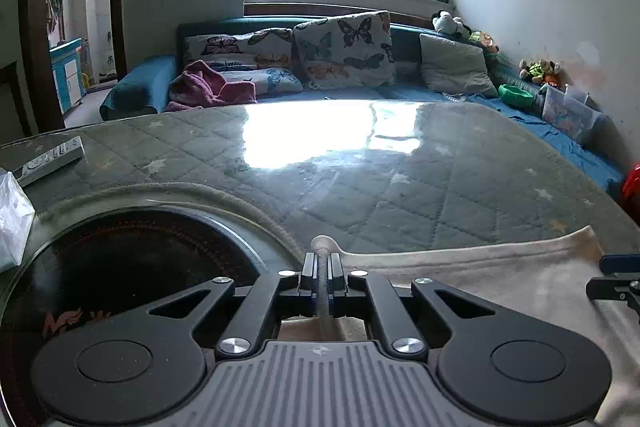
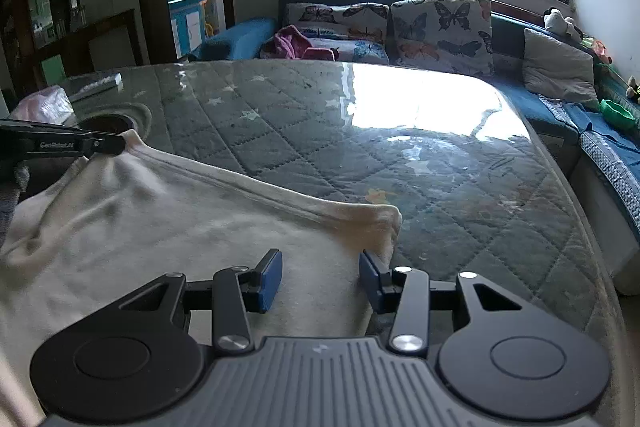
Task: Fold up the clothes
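A cream-white garment [image 2: 180,219] lies spread on the near part of the table, its hemmed edge running from far left to a right corner [image 2: 390,215]. In the left wrist view my left gripper [image 1: 322,259] is shut on the garment's left corner, and a small bunch of fabric [image 1: 323,242] pokes out past the fingertips. The right wrist view shows that same gripper [image 2: 108,143] pinching the corner at the far left. My right gripper [image 2: 320,271] hovers open over the garment just short of the right corner. Its blue pads [image 2: 270,279] are apart, and the cloth lies flat below them.
The table [image 1: 400,187] has a quilted grey-green cover under glossy glass. A dark round cooktop [image 1: 120,267] is sunk into its left side, with a remote [image 1: 52,159] and a white plastic bag [image 1: 12,219] nearby. A blue sofa with butterfly cushions [image 1: 344,47] stands behind.
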The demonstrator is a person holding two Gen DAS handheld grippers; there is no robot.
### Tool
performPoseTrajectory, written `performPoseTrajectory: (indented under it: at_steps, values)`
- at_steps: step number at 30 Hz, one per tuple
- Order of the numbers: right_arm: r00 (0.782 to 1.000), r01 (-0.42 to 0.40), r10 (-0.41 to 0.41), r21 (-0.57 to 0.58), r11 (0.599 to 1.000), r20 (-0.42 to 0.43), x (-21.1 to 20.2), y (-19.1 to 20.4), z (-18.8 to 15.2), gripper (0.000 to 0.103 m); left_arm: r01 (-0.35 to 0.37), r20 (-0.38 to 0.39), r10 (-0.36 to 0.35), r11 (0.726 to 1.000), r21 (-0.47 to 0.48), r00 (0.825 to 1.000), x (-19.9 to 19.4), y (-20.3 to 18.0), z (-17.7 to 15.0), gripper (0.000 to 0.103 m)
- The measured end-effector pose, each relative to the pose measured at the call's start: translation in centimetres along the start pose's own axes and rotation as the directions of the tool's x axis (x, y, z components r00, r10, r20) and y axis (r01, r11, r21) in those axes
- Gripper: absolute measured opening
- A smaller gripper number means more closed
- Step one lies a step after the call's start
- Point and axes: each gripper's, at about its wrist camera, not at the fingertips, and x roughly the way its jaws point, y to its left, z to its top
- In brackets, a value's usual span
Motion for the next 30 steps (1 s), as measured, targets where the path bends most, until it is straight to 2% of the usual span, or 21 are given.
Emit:
performPoseTrajectory:
  at_steps: [11,13,16,20,26,28,30]
  values:
    - [1.000,-0.016,0.016,-0.017,1.000,0.008,3.0,0.3,2.0,0.046,-0.028,-0.029,0.027,0.999,-0.038,0.999,1.4,1.7,0.3,0.005]
    - [1.000,-0.014,0.014,-0.022,1.000,0.008,3.5,0.4,2.4,0.046,-0.014,-0.030,0.012,0.998,-0.062,0.999,1.1,2.4,0.5,0.009]
    - [1.000,-0.015,0.015,-0.041,0.999,0.008,3.4,0.8,2.7,0.046,-0.027,-0.021,0.025,0.996,-0.082,0.999,0.1,3.5,0.8,0.009]
    - [0.999,-0.033,0.035,-0.041,0.999,0.025,2.1,1.4,2.5,0.046,-0.030,-0.019,0.028,0.996,-0.086,0.999,-1.6,4.8,0.7,0.009]
    - [0.996,-0.073,0.077,-0.074,0.995,0.043,-0.5,3.1,1.7,0.048,0.000,-0.052,-0.002,0.999,-0.035,0.999,-2.7,4.4,-1.3,0.009]
    - [0.995,-0.087,0.091,-0.083,0.993,0.047,-1.2,3.6,1.4,0.049,0.001,-0.064,-0.003,0.999,-0.032,0.998,-2.5,3.9,-1.9,0.010]
    - [0.993,-0.097,0.102,-0.090,0.991,0.051,-1.9,4.2,1.1,0.049,0.000,-0.073,-0.003,0.999,-0.033,0.997,-2.2,3.6,-2.2,0.016]
